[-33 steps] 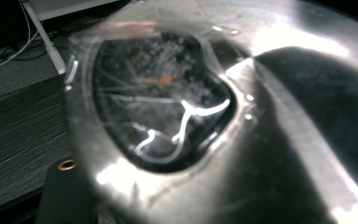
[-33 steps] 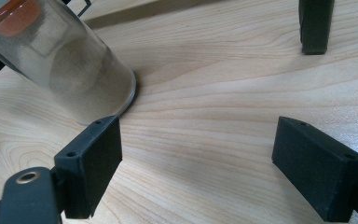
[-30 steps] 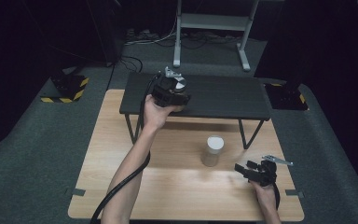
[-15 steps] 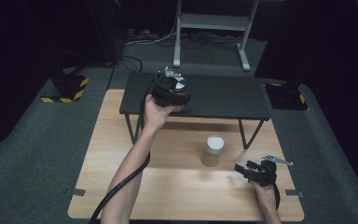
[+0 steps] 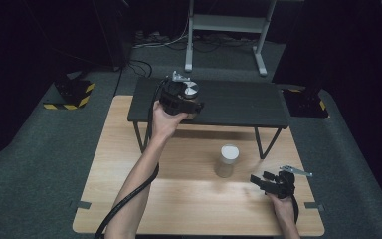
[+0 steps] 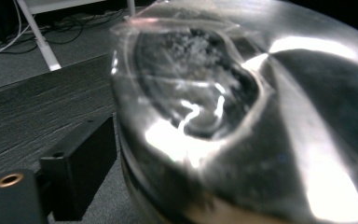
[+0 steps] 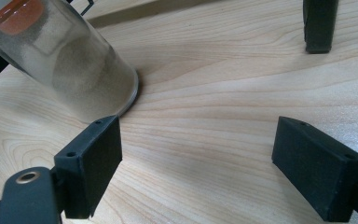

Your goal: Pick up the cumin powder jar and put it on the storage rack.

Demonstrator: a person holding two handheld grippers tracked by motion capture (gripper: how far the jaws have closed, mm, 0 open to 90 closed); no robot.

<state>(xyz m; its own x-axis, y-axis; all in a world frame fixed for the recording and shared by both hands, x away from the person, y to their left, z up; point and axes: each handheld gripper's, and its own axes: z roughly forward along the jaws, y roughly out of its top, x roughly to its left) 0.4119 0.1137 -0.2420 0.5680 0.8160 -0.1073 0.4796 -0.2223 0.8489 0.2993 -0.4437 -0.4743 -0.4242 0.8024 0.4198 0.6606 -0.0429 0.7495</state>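
Observation:
On the low black shelf (image 5: 238,102) stands a jar with a shiny metal lid (image 5: 191,91). My left gripper (image 5: 185,101) sits around it, held by a hand reaching forward. Up close in the left gripper view, the jar (image 6: 242,121) is between the jaws; the one visible pad (image 6: 81,170) stands just beside its wall, the other is hidden. These jaws have just been opening. A second jar (image 5: 227,160) with a white lid and sandy contents stands on the wooden table (image 5: 129,199). My right gripper (image 5: 255,180) rests low at its right, open and empty (image 7: 198,172), the sandy jar (image 7: 74,70) ahead to its left.
The shelf's black legs (image 5: 259,143) stand on the table behind the sandy jar; one foot (image 7: 319,28) is ahead of the right gripper. A cable (image 5: 129,199) trails along the left forearm. Grey carpet surrounds the table, and a white metal frame (image 5: 224,25) stands behind.

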